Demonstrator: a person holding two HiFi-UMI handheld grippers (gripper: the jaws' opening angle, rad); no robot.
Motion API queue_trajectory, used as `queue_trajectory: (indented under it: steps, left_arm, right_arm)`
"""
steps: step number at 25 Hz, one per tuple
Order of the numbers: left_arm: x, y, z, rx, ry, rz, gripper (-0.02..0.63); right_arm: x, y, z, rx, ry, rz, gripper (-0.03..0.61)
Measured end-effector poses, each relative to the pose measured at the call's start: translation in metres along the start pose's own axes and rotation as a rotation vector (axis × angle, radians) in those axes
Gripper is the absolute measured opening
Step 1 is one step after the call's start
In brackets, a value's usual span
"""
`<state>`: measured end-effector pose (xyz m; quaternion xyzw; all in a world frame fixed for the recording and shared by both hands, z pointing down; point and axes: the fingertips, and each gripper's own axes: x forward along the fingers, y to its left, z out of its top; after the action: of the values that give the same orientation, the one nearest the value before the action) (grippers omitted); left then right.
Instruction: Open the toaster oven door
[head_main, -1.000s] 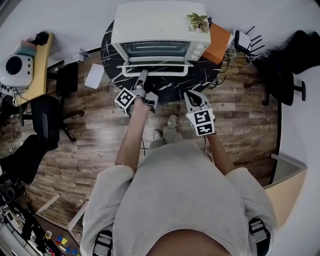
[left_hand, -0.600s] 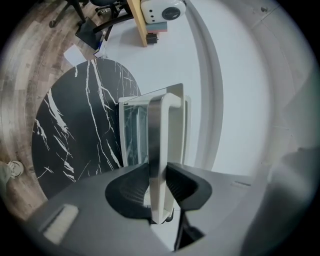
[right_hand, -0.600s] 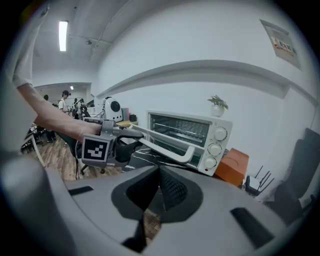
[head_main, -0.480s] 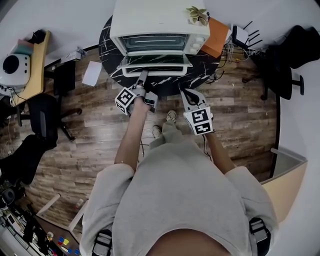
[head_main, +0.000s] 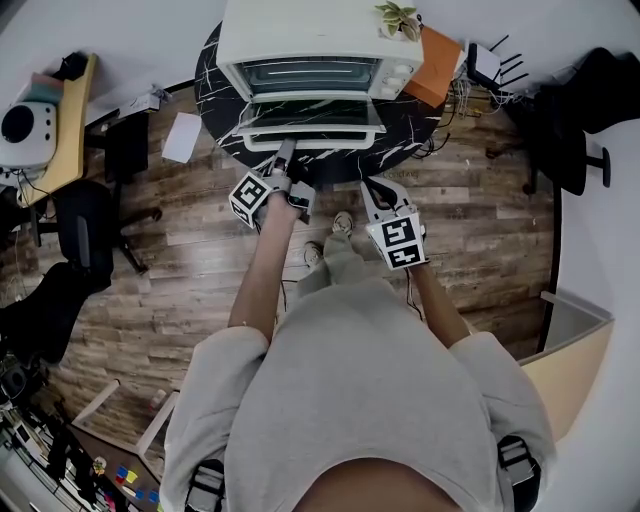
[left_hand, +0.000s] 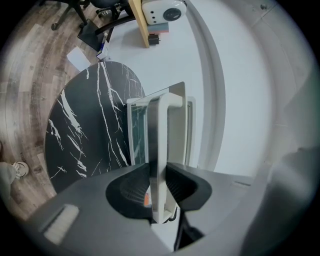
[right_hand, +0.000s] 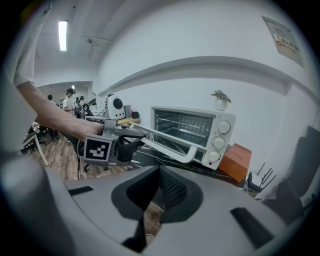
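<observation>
Toaster oven sits on the far half of the round black table, with its front facing the person. The door is down, hinged at the oven's bottom front edge and lying roughly level over the middle of the table, glass face up. The door's long axis runs side to side, parallel to the oven front. Its free edge points toward the person and the table's near rim.

The handle is a pale bar along that free edge, on the same side-to-side axis, standing just inside the table's near rim.

Left gripper reaches in level over the near rim, left of the handle's middle. Its own view shows the bar running straight through between both pads, which are pressed on it. The jaws have just been closing a little and now grip the handle at a narrow gap.

Right gripper is off the table, just outside the near rim over the wood floor, and angled down. Its jaws are together with nothing between them. From there the open oven and the left gripper on the handle are both visible.
</observation>
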<state>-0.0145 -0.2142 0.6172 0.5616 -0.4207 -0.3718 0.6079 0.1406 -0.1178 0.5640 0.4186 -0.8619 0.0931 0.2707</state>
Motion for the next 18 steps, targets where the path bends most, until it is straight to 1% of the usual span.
queue_trajectory:
  steps: [4, 11, 18]
  left_arm:
    - [-0.004, 0.007, -0.001, 0.001, -0.003, 0.008, 0.101]
    - [-0.015, 0.028, -0.006, -0.020, -0.007, 0.052, 0.097]
    - [-0.020, 0.043, -0.009, -0.025, -0.009, 0.076, 0.092]
  right_arm:
    - [0.001, 0.002, -0.004, 0.005, 0.008, 0.006, 0.012]
    - [0.002, 0.006, -0.011, 0.010, 0.025, 0.017, 0.014]
    - [0.003, 0.007, -0.019, 0.019, 0.038, 0.026, 0.012]
